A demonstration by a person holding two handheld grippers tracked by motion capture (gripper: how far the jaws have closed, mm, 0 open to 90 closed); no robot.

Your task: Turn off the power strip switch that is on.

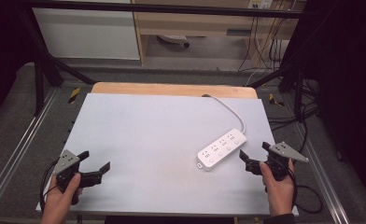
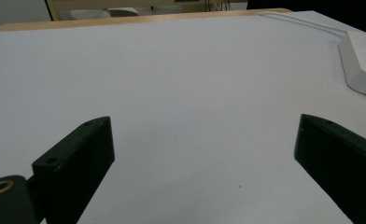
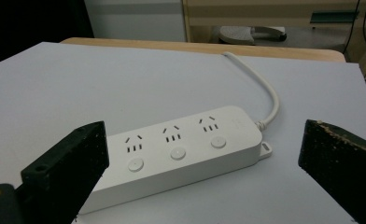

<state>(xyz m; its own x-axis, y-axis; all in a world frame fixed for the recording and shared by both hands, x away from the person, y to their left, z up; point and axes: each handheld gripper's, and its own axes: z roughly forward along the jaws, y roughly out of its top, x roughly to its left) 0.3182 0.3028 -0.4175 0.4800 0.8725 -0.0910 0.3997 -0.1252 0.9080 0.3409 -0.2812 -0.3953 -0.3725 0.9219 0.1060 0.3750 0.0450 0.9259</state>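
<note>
Likely light, rigid, slick plastic: strip (image 1: 221, 149) on surface (image 1: 148, 135); cord (image 1: 228, 108) drags. I'd pinch across narrow width. Left gripper (image 1: 96, 164), right gripper (image 1: 253, 155) both released, empty.

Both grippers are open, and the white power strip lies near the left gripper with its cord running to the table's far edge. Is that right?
Not quite. The power strip lies near the right gripper, not the left gripper; the high view shows this. The rest holds: both grippers are open, and the cord runs to the table's far edge.
</note>
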